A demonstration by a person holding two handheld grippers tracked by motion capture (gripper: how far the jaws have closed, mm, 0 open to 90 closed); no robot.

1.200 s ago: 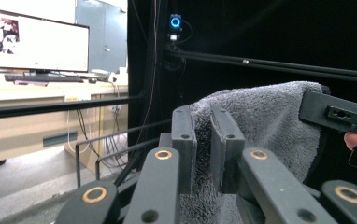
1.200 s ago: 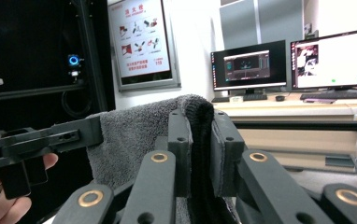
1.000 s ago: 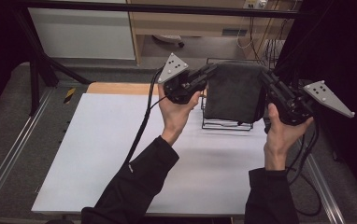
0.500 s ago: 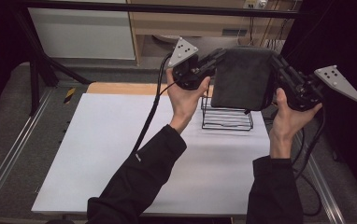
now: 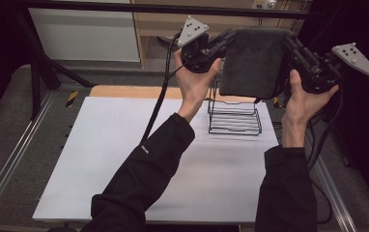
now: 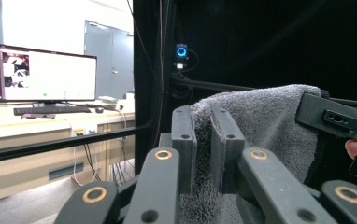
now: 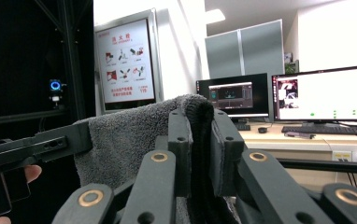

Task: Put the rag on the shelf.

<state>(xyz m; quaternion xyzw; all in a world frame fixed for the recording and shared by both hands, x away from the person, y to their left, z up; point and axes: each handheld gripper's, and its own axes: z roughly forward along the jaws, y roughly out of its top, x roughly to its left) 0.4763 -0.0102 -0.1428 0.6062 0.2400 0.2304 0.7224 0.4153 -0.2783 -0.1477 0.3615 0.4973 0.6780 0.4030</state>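
Two grippers hold up a dark towel.

The left gripper [image 5: 226, 39] and right gripper [image 5: 289, 43] each pinch a top corner of the towel [image 5: 254, 63]. It hangs in the air above the wire rack [image 5: 234, 116] on the far right of the white table [image 5: 100, 159].

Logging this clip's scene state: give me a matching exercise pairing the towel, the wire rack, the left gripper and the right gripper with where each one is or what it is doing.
Things:
1. towel
2. wire rack
3. left gripper
4. right gripper

States:
A. stands on the white table
B. clamps the towel's right top corner
C. hangs in the air between both grippers
D. clamps the towel's left top corner

Pairs: 1-C, 2-A, 3-D, 4-B
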